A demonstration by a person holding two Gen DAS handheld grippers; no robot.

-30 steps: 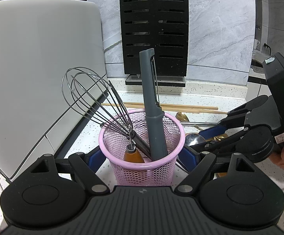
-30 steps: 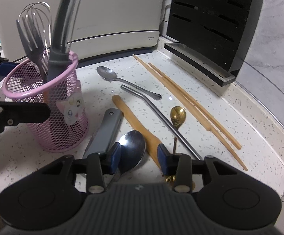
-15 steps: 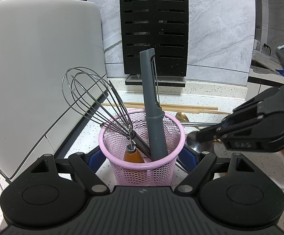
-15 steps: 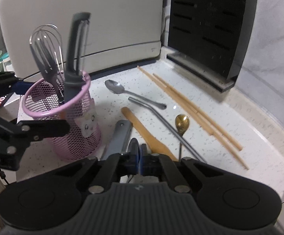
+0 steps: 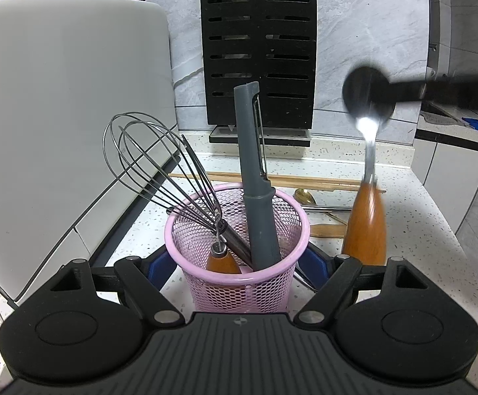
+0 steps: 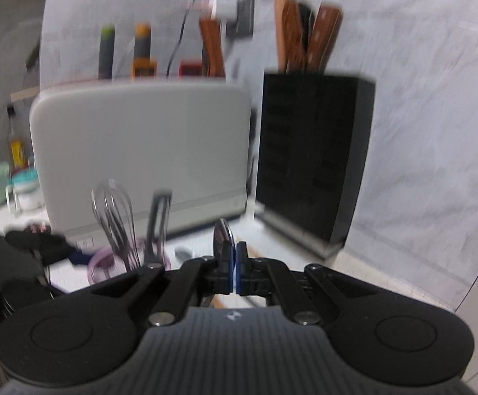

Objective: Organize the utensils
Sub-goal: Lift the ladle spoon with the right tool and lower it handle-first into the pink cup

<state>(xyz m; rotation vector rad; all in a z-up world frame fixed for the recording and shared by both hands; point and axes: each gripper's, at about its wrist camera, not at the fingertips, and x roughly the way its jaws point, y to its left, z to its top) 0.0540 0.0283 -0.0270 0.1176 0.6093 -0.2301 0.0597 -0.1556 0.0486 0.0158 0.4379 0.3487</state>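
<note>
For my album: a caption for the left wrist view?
Left gripper steadies a pink basket while a wooden-handled spoon hangs beside it.
</note>
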